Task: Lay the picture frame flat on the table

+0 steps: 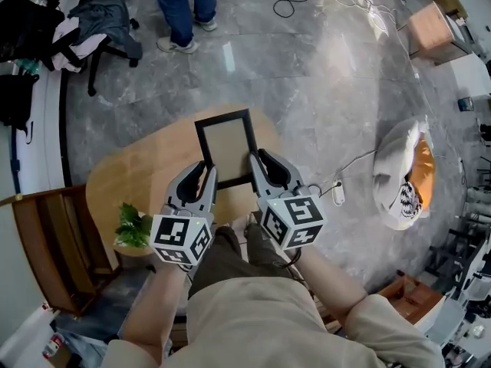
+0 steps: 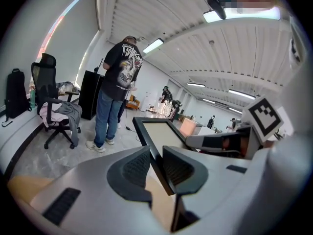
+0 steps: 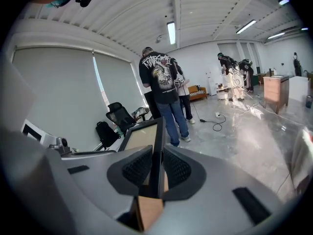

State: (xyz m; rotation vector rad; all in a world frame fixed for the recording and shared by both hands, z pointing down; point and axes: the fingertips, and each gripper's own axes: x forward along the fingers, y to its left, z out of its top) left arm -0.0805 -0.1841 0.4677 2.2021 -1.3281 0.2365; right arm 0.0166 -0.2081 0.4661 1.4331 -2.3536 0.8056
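Since the black picture frame looks light, stiff and probably glazed, the left gripper and right gripper each pinch a side rail in their fingers, over the wooden surface.

Lower corners of picture frame behind left gripper and right gripper in head view

Bright ceiling strips, floor glare, edges v. fisheye.
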